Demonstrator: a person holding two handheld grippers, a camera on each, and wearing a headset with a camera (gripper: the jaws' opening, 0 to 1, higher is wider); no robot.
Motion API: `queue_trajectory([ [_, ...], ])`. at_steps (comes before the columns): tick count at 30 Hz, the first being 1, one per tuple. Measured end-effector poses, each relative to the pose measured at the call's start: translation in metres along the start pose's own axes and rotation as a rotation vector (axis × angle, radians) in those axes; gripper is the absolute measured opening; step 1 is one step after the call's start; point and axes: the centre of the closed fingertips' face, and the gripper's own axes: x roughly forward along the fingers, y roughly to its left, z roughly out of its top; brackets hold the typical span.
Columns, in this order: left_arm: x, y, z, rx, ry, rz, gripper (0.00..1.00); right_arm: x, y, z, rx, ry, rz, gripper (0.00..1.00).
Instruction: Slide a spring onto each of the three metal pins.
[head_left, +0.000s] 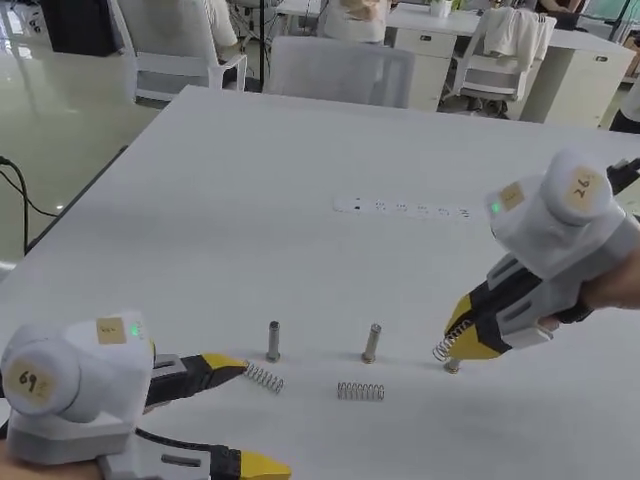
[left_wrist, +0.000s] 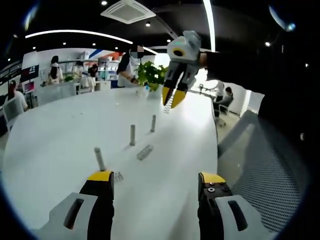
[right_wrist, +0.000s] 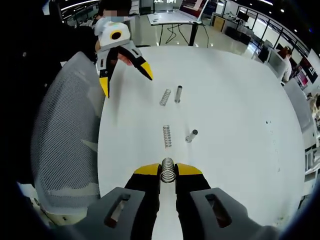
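Left claw (head_left: 245, 413) sits at the near left of the desk (head_left: 200, 220), released, jaws wide apart and empty. Its far yellow tip is just beside the left spring (head_left: 263, 376); can't tell whether they touch. That spring lies flat on the desk, just near-right of the base of the left pin (head_left: 273, 340).

Middle spring (head_left: 360, 391) lies flat too, on the near side of the middle pin (head_left: 371, 343) and apart from it. Both pins stand upright on the desk, bare.

Right claw (head_left: 455, 338) comes in from the right, angled down and to the left, clenched on the third spring (head_left: 443, 347). The right gripper view shows the coil end-on, pinched from both sides between the yellow tips. The spring pokes out below the tips, tilted, with its lower end just above and to the left of the right pin (head_left: 452, 366). Just the base of that pin shows under the claw. Can't tell whether the spring's end touches the pin top; it is not seated over the pin.

In the left gripper view the three pins stand in a row running away towards the right claw, which is held above the far one.

Farther back, a socket strip (head_left: 400, 208) sits flush in the desk, well beyond the pins. A grey chair (head_left: 340, 70) stands at the far edge.
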Motion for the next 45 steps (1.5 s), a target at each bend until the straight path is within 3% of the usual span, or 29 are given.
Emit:
queue_trajectory([
  [16,0.001,0.002,0.002,-0.005,-0.013,0.011,0.63,-0.009,-0.033,-0.026,0.030,0.085,-0.038,0.08],
  [23,0.001,0.002,0.002,0.000,-0.010,0.009,0.63,-0.002,-0.046,-0.039,0.035,0.143,-0.051,0.08],
  [28,0.001,0.001,0.002,0.003,-0.007,0.010,0.63,0.005,-0.050,-0.046,0.046,0.171,-0.049,0.08],
  [45,0.001,0.001,0.002,0.002,-0.005,0.011,0.63,0.014,-0.054,-0.054,0.069,0.190,-0.040,0.08],
])
